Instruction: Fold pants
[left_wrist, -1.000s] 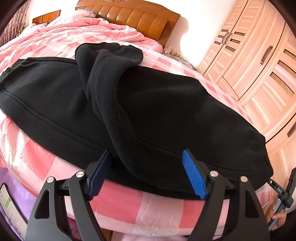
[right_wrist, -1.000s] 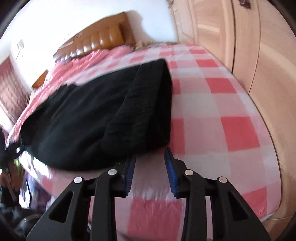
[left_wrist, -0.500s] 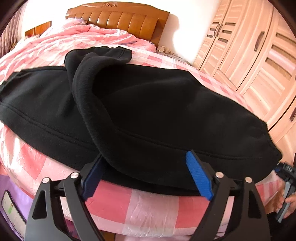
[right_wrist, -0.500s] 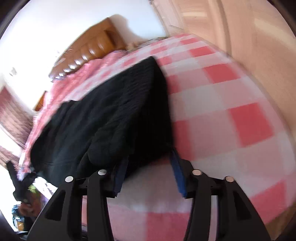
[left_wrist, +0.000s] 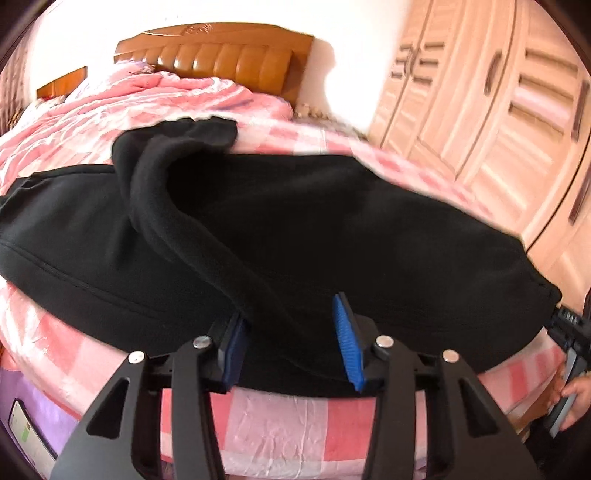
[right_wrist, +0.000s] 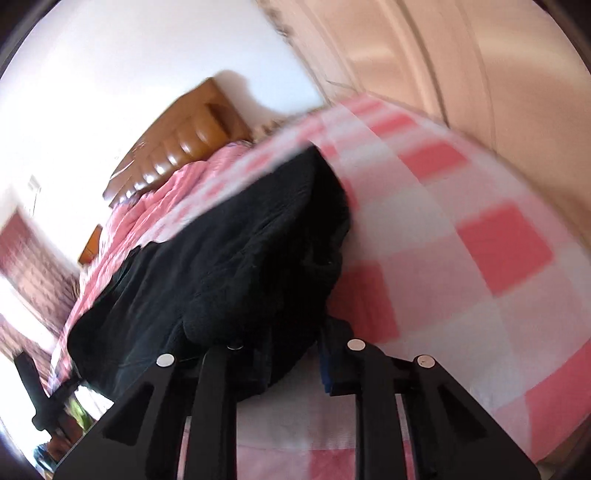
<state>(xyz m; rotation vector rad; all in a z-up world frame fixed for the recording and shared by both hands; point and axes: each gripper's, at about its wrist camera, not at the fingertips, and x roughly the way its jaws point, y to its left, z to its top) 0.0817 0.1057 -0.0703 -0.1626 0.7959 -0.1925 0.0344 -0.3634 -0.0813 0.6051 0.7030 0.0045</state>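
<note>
Black fleece pants (left_wrist: 314, 229) lie across the pink checked bed, one leg folded over in a thick ridge. My left gripper (left_wrist: 291, 343) is at the pants' near edge with its blue pads on either side of that ridge, jaws part closed around the cloth. In the right wrist view the pants (right_wrist: 229, 266) fill the left half. My right gripper (right_wrist: 291, 354) is pushed onto the pants' end corner, with black cloth between its jaws; its left pad is hidden by the cloth. The right gripper also shows in the left wrist view (left_wrist: 569, 332) at the pants' far right end.
The bed (left_wrist: 280, 424) has a pink-and-white checked sheet and a rumpled pink quilt (left_wrist: 122, 107) by the wooden headboard (left_wrist: 221, 59). Wooden wardrobe doors (left_wrist: 517, 103) stand along the right. A phone (left_wrist: 26, 428) lies at the lower left.
My left gripper has narrowed around the folded ridge. My right gripper has moved forward from the bare sheet onto the pants' end and tilted.
</note>
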